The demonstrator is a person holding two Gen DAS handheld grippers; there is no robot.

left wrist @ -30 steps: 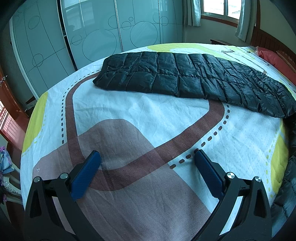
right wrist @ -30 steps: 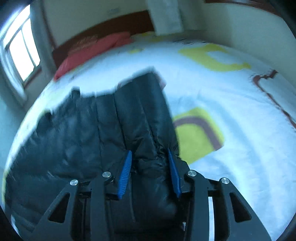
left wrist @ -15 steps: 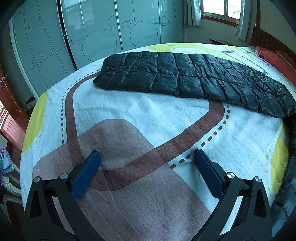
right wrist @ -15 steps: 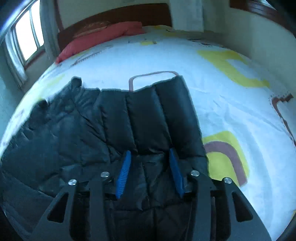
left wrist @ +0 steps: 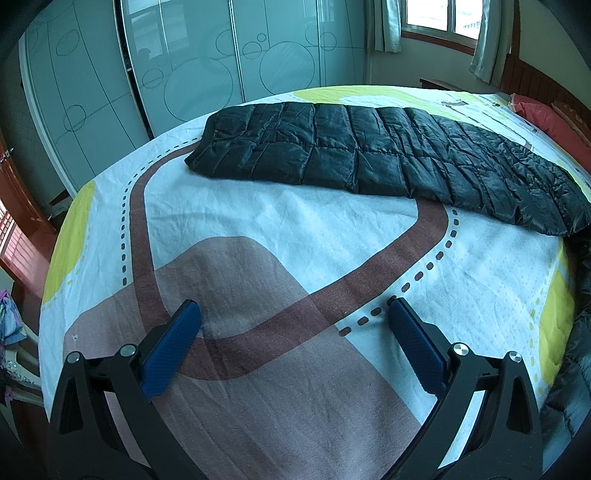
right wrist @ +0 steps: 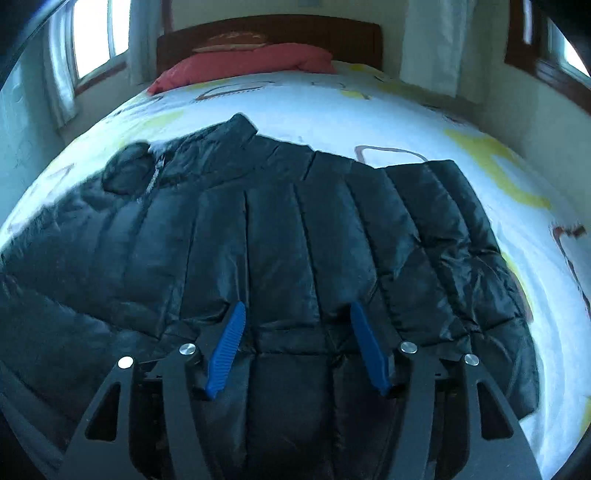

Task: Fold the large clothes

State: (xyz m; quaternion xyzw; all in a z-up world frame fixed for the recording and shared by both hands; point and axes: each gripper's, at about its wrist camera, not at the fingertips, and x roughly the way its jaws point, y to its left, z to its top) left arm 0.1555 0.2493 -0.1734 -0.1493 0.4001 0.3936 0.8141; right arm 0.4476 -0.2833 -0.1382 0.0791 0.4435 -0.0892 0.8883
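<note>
My right claw (right wrist: pixel 295 347) has just spread apart, dropping the black jacket (right wrist: pixel 280 236) folded on the bed (left wrist: pixel 280 229), while my left claw (left wrist: pixel 291 314) stays wide, empty, so that fold looks done.

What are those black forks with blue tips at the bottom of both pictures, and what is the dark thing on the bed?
They are hand-held grippers: a person holds one in each hand, and a small camera on each looks forward along its two fingers. So each picture is taken from one gripper. The left gripper is wide open above the patterned bedsheet and holds nothing. The right gripper sits low over a black quilted down jacket spread on the bed; its jaws are parted with jacket fabric between them, and no firm grasp shows. A red pillow lies by the wooden headboard. The job is folding the jacket.
</note>
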